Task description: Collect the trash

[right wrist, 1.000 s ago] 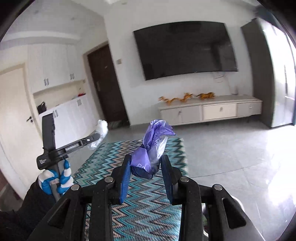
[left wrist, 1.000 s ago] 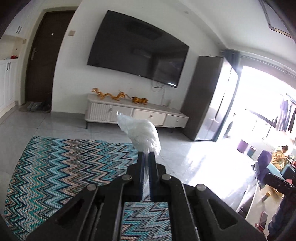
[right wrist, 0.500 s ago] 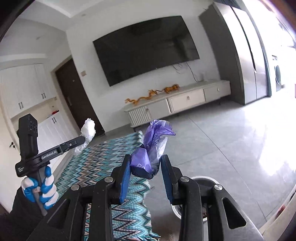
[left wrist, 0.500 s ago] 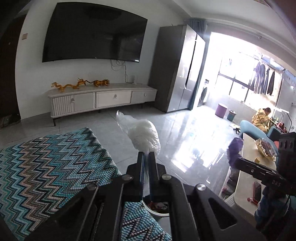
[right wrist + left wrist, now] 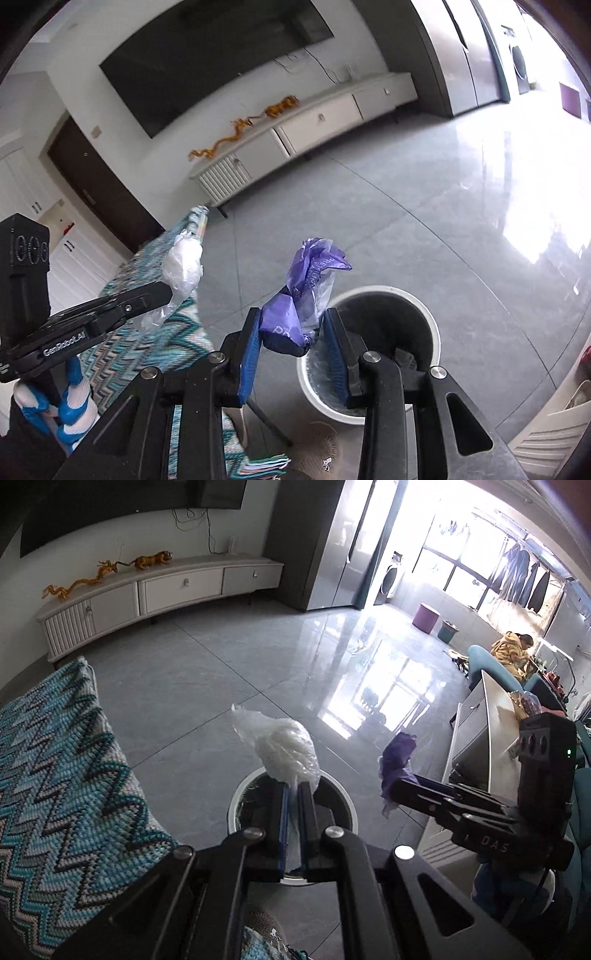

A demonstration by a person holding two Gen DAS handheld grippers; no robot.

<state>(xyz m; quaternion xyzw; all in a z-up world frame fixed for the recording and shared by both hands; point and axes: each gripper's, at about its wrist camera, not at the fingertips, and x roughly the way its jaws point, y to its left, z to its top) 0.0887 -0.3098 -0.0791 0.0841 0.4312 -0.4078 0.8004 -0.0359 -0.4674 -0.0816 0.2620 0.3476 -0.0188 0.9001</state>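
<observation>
My left gripper is shut on a crumpled clear plastic bag, held right above a round white bin with a dark inside. My right gripper has a crumpled purple wrapper between its blue pads, which still touch it while the jaws are opening. It hangs at the near left rim of the same bin. In the left wrist view the right gripper and the purple wrapper sit right of the bin. The right wrist view shows the left gripper with the clear bag.
A blue zigzag rug lies left of the bin on grey floor tiles. A low white TV cabinet runs along the far wall. A white low table stands close on the right, and a person sits beyond it.
Both grippers swung right and dipped toward the floor. The white bin has come into view beneath them. Each still carries its piece of trash.
</observation>
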